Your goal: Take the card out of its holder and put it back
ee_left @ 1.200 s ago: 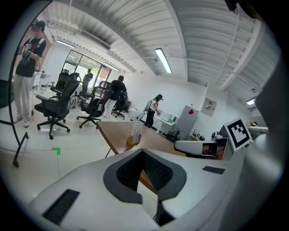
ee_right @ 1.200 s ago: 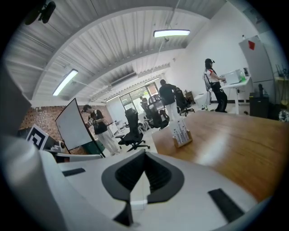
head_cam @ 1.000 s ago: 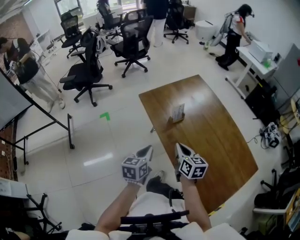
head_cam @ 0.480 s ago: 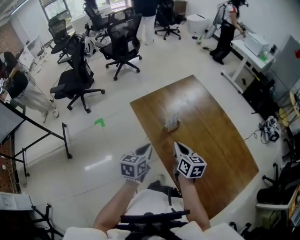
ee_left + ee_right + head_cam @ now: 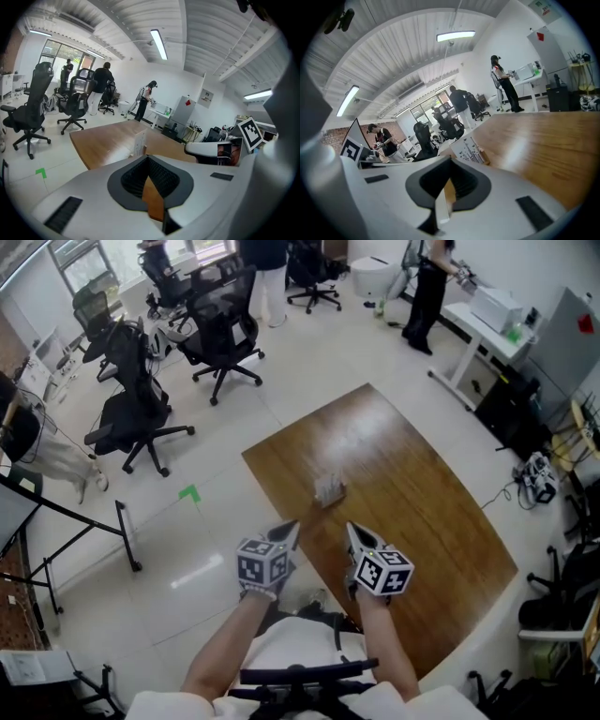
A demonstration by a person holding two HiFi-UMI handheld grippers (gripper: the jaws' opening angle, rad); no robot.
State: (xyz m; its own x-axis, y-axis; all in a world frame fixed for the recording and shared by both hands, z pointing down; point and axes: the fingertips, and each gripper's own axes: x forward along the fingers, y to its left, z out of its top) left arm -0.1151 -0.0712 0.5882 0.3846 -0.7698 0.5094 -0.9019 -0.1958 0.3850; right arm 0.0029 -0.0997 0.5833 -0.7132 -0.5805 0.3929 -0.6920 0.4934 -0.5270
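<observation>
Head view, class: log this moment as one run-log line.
phase: pre-grasp | left gripper: jaws shut, empty | right gripper: jaws shut, empty | card: in holder on table, untouched

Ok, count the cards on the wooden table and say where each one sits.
1. The card stands in its holder on the wooden table, left of the tabletop's middle in the head view. Another behind it could be hidden.

The head view looks steeply down from above the person (image 5: 300, 667) onto the whole wooden surface (image 5: 412, 512), with the left tool (image 5: 286, 535) and right tool (image 5: 358, 538) by its near end. Each gripper view rides low on its own tool, facing far along its jaws across the surface. All three share the surface and the card holder (image 5: 328, 489); the left gripper view also catches the right tool.
</observation>
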